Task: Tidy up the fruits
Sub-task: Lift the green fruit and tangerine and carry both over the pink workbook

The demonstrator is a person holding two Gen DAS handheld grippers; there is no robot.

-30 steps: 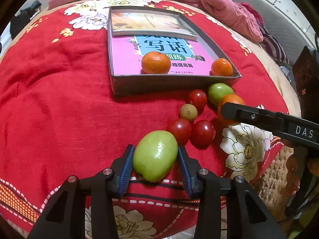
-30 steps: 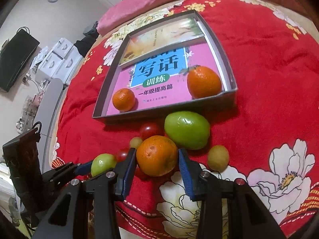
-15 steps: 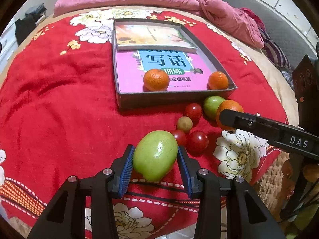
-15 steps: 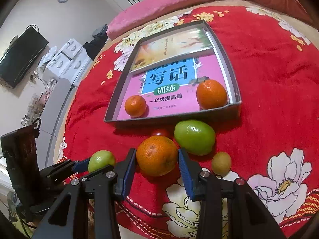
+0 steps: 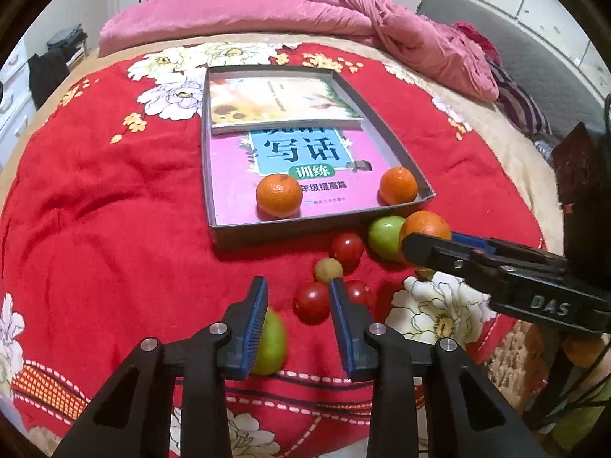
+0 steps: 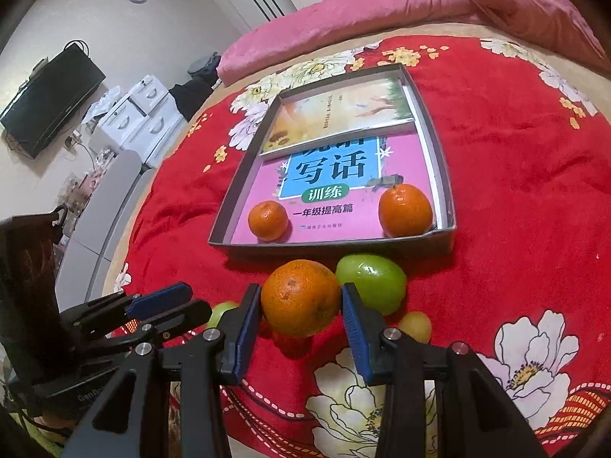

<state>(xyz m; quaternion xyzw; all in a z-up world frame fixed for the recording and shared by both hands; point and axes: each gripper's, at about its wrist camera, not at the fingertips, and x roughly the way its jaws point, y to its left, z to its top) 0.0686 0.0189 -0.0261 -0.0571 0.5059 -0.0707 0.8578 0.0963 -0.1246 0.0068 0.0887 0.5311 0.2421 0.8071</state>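
Observation:
My left gripper (image 5: 298,316) is open and empty; a large green fruit (image 5: 272,341) lies on the red blanket below it, half hidden by the left finger and blurred. My right gripper (image 6: 301,299) is shut on an orange (image 6: 300,297), held above the blanket just before the grey tray (image 6: 336,247). The orange also shows in the left wrist view (image 5: 425,226). Two oranges (image 5: 278,195) (image 5: 398,186) sit in the tray (image 5: 290,227) on a pink book. Red tomatoes (image 5: 312,307), a small yellow-green fruit (image 5: 327,270) and a green fruit (image 5: 385,237) lie on the blanket.
A second book (image 5: 278,101) lies at the tray's far end. A pink quilt (image 5: 267,11) is bunched along the bed's far side. The bed's edge runs close under both grippers. A TV (image 6: 49,95) and white drawers (image 6: 141,114) stand off to the left.
The large green fruit has slipped out of my left gripper and dropped to the blanket while both grippers rose and pulled back. The right gripper keeps its orange.

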